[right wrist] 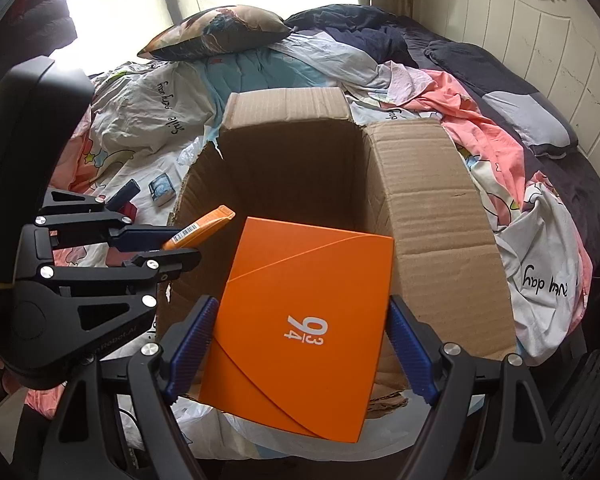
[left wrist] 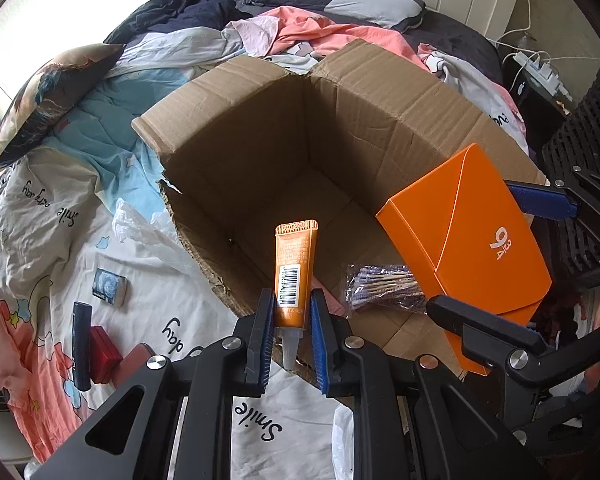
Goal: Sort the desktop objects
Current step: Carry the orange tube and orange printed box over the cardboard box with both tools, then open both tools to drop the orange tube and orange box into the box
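An open cardboard box [left wrist: 260, 140] stands on the bed, and a clear pack of cotton swabs [left wrist: 384, 288] lies on its floor. My left gripper [left wrist: 292, 312] is shut on an orange tube [left wrist: 294, 268] held over the box's near edge, with the white nozzle pointing back at the camera. My right gripper [right wrist: 302, 304] is shut on a flat orange carton [right wrist: 300, 320] printed "9¾", tilted over the cardboard box [right wrist: 420, 200] at its near right side. In the right wrist view, the left gripper [right wrist: 180, 244] and its tube [right wrist: 200, 232] show at the left.
On the printed quilt left of the box lie a small blue-white packet [left wrist: 110, 286], a dark blue stick [left wrist: 81, 344] and a red case [left wrist: 104, 354]. A pillow [left wrist: 48, 96] and rumpled bedding lie behind. A black crate [left wrist: 580, 140] stands at the right.
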Tool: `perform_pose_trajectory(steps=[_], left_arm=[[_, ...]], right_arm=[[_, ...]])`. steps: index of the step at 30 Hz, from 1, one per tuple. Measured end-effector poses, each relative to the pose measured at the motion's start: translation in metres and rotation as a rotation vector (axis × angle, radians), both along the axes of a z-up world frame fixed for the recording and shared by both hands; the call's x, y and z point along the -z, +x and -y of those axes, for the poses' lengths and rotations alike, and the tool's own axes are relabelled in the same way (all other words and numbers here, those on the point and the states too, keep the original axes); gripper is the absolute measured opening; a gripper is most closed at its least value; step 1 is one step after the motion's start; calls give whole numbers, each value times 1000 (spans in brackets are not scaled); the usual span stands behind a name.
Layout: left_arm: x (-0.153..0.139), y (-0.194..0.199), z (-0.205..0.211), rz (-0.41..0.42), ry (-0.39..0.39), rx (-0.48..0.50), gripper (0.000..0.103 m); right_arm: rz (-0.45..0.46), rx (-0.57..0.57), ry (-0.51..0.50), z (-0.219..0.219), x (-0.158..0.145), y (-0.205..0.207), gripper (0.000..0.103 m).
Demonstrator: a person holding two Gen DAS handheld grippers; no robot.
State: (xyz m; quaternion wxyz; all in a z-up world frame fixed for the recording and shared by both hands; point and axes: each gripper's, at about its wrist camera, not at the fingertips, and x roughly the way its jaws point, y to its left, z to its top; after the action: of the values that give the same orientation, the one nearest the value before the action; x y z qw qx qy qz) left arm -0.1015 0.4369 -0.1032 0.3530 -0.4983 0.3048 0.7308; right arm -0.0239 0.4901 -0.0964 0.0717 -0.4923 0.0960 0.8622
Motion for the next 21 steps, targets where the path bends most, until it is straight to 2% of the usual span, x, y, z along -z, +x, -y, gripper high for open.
perform_pose_trajectory(steps=[7,21], left_arm=[[7,4,-4,-3,-24,13,17],[5,5,-10,-7,-13,33,17]], right_arm=[[14,-5,27,-1,7,-1,81],[22,11,64,-5,13,-2,82]])
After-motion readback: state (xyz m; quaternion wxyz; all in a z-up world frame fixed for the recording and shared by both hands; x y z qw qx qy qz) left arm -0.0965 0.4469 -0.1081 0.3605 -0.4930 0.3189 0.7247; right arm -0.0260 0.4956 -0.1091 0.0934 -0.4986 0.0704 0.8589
